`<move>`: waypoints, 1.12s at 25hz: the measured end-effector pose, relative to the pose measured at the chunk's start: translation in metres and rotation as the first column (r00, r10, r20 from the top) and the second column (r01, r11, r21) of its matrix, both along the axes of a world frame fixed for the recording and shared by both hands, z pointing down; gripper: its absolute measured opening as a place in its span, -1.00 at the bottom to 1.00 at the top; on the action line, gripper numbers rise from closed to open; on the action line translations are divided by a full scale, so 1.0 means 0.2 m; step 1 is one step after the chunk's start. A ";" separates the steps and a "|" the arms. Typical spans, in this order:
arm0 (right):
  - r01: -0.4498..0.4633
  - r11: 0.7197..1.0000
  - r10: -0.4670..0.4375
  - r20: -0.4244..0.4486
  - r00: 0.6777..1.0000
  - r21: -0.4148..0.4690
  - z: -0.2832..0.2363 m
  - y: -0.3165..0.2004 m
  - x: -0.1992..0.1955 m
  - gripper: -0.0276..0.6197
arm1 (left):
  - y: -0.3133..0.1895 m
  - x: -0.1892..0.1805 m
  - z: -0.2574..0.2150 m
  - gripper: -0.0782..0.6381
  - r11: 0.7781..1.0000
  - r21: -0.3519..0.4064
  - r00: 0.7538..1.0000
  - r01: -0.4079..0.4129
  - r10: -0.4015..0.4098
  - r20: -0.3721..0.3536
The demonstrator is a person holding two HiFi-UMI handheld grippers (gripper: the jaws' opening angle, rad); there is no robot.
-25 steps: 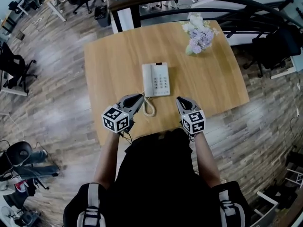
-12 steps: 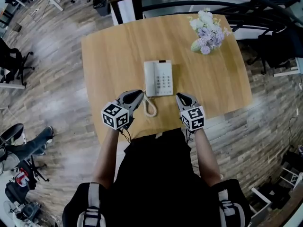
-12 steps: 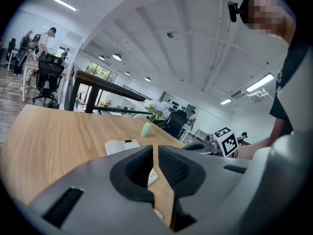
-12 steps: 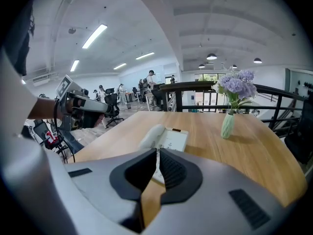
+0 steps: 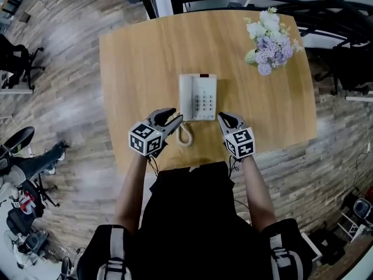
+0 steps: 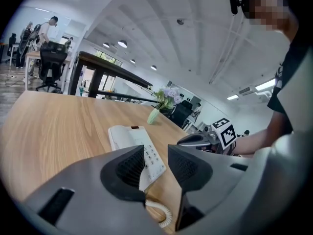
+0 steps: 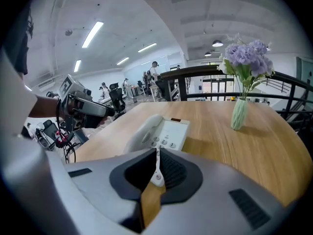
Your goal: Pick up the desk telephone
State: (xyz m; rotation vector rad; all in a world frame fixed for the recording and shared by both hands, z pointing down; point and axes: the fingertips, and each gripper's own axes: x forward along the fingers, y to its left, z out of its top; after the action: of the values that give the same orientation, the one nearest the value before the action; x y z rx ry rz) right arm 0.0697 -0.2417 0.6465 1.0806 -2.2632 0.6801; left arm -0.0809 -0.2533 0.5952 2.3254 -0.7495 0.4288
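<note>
The desk telephone (image 5: 198,97) is shown lying flat near the middle of the wooden table (image 5: 134,63). Its long axis runs straight away from the person, with the handset (image 5: 186,95) cradled along its left side and the keypad (image 5: 202,102) on the right. The two grippers are seen at its near end, one flanking each near corner. The left gripper (image 5: 178,116) is held with its jaws a narrow way apart. They have just been opening and nothing is clasped between them, though the telephone's near left corner is framed in the gap just ahead. The right gripper (image 5: 222,117) is held with its jaws pressed together and empty, just beside the near right corner. The left is judged the nearer, so the lift is likely to turn on that corner being met squarely. The casing is a smooth, pale, hard plastic slab with rounded edges. A springy coiled cord (image 5: 185,136) is trailed from the near edge toward the person. A vase of lilac flowers (image 5: 269,37) is set well apart at the far right.
</note>
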 end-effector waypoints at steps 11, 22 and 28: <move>0.115 0.988 -0.106 0.094 0.990 -0.104 0.20 -0.06 -0.06 -0.72 | -0.11 0.09 0.26 -0.23 0.999 -0.036 0.993 -0.018 0.022 0.117; 0.133 0.980 -0.114 0.133 0.985 -0.147 0.31 -0.18 -0.04 -0.38 | -0.18 0.11 0.48 0.03 0.990 -0.136 0.990 -0.025 0.043 0.131; 0.129 0.977 -0.103 0.157 0.982 -0.168 0.37 -0.21 -0.04 -0.23 | -0.21 0.13 0.54 0.21 0.986 -0.166 0.994 -0.016 0.034 0.102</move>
State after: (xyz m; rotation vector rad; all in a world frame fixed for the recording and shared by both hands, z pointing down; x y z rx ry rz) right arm 0.0609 -0.2828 0.7213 0.8298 -2.3167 0.9203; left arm -0.0557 -0.2948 0.7026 2.1727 -0.7066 0.6045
